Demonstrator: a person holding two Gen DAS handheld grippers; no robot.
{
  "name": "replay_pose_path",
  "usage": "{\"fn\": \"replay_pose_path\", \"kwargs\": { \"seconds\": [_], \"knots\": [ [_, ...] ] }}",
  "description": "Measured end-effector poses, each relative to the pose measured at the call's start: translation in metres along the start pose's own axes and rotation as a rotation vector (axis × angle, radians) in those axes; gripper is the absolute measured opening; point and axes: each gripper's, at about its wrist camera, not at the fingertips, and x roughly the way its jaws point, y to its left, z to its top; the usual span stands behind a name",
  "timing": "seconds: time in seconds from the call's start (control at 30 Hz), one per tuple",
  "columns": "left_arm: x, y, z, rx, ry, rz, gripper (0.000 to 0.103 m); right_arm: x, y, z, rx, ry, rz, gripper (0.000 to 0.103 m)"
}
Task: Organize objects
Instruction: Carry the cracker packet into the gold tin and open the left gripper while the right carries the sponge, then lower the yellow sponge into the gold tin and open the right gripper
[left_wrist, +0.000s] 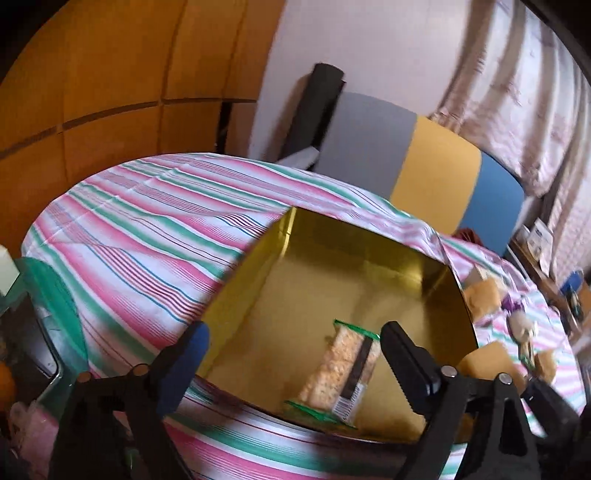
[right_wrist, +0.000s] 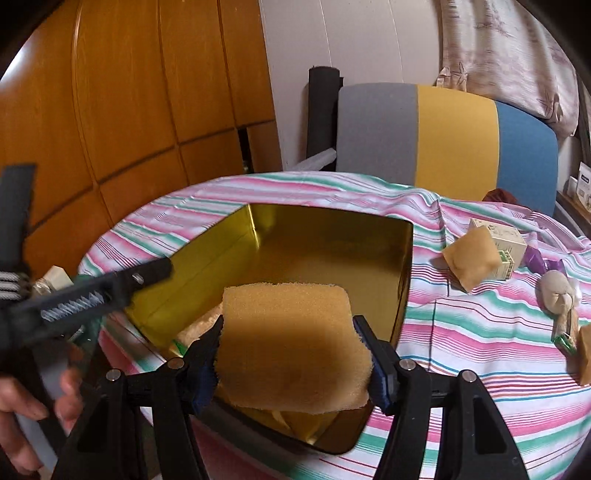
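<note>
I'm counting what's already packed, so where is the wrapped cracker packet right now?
In the left wrist view the cracker packet lies on the floor of the gold tin, near its front edge, loose between the open jaws of the left gripper.

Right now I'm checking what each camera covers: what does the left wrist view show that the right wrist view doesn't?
Left wrist only: the open left gripper above a wrapped rice cracker pack lying fully visible in the tin.
Right wrist only: the right gripper shut on a yellow sponge, and a person's hand at the left edge.
Both: the gold tin, striped tablecloth, tricolour chair back.
</note>
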Motion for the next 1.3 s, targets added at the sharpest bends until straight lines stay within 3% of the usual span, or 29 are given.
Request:
{"fn": "replay_pose_path", "kwargs": {
  "seconds": [0.3,0.37,0.73,1.13,1.3],
  "knots": [
    [-0.004,0.015,0.002,-0.102,0.013,0.039,0.099,0.028,0.007,0.001,0.026,0.088,0.047,0.07],
    [-0.005,0.016,0.002,-0.111,0.008,0.046,0.099,0.026,0.01,0.0,0.025,0.084,0.049,0.076],
    [-0.011,0.009,0.001,-0.109,0.0,0.039,0.103,0.007,0.011,0.001,0.042,0.033,0.055,0.078],
    [-0.005,-0.009,-0.011,-0.094,0.061,0.019,0.103,-0.016,-0.005,0.003,0.063,-0.017,-0.002,0.079],
    [-0.007,-0.021,-0.013,-0.046,0.064,0.004,0.103,-0.034,-0.03,0.005,0.122,-0.082,-0.104,0.078]
  ]
}}
